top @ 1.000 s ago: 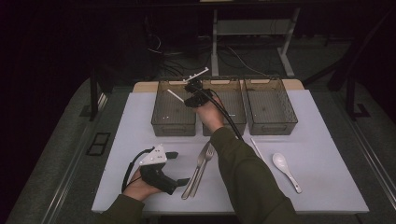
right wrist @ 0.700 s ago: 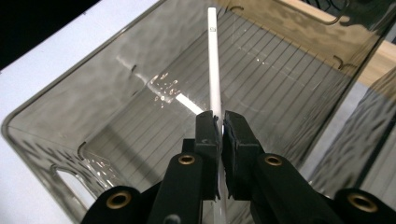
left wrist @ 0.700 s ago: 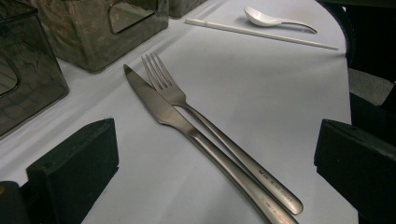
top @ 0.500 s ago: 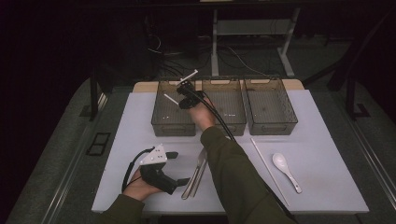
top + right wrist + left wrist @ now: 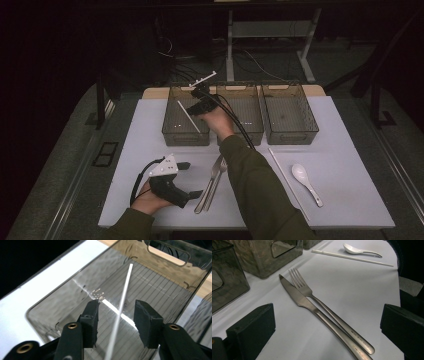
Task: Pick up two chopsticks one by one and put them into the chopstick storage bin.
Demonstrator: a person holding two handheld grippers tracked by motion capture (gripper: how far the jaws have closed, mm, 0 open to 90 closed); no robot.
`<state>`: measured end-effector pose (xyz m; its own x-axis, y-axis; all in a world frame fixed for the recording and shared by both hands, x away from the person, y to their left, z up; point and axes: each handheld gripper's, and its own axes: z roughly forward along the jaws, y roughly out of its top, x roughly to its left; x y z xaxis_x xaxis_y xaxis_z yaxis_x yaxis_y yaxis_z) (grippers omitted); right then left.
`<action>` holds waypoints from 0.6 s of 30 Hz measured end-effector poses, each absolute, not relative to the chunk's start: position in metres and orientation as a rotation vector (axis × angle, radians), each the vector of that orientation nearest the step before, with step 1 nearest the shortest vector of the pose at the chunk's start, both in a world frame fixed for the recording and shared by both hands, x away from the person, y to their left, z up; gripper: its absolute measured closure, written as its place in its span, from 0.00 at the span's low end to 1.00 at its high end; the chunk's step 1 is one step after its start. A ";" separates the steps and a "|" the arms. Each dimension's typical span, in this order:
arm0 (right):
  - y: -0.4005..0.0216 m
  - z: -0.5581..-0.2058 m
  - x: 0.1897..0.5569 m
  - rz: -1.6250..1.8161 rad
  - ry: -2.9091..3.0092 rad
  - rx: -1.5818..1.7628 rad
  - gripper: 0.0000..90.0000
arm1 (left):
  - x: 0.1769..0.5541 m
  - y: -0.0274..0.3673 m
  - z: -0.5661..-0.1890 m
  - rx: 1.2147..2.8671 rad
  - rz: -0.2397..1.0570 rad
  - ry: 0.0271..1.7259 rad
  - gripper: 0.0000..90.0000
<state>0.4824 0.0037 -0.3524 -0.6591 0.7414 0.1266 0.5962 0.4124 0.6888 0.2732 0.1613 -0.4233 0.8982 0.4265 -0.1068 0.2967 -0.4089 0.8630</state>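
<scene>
The left claw rested low on the white tabletop, jaws spread wide and empty, in the same place as in the two earlier pictures; in the left gripper view a stainless steel knife and a stainless steel fork lay side by side, touching, on the tabletop between and beyond its jaws. Over the preceding second the right claw had travelled leftward from above the middle smoked-plastic bin to above the left smoked-plastic bin, and a thin white chopstick that had been near its tip now lay slanted inside that bin. The right claw's jaws stood moderately apart with nothing clamped; the chopstick ran through the gap between them in the right gripper view, but whether it touched either pad could not be determined. This was judged to indicate a release just made, which would mean one chopstick sorted. A second white chopstick and a white ceramic soup spoon remained on the tabletop at the right, well apart from both claws, and the right smoked-plastic bin appeared unfilled.
</scene>
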 end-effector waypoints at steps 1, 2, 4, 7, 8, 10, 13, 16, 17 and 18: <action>0.001 -0.350 0.480 1.094 2.464 1.178 0.59 | 0.273 0.161 -0.423 2.024 0.158 0.526 0.00; 0.001 -0.350 0.480 1.094 2.464 1.178 0.59 | 0.273 0.161 -0.423 2.022 0.158 0.526 0.00; -0.004 -0.347 0.475 1.118 2.472 1.165 0.55 | 0.272 0.161 -0.423 2.019 0.156 0.533 0.00; -0.013 -0.341 0.464 1.154 2.487 1.128 0.49 | 0.273 0.161 -0.424 2.032 0.164 0.518 0.00; -0.013 -0.341 0.464 1.154 2.487 1.128 0.49 | 0.273 0.161 -0.423 2.035 0.165 0.516 0.00; -0.023 -0.335 0.453 1.174 2.485 1.072 0.46 | 0.273 0.161 -0.423 2.028 0.161 0.526 0.00; -0.033 -0.330 0.443 1.193 2.490 1.042 0.44 | 0.273 0.161 -0.424 2.034 0.164 0.527 0.00; -0.047 -0.326 0.433 1.218 2.480 1.021 0.43 | 0.273 0.161 -0.423 2.043 0.165 0.524 0.00; -0.052 -0.325 0.429 1.225 2.478 1.016 0.42 | 0.273 0.161 -0.424 2.041 0.164 0.523 0.00; -0.057 -0.325 0.426 1.229 2.478 1.014 0.41 | 0.273 0.161 -0.424 2.043 0.165 0.522 0.00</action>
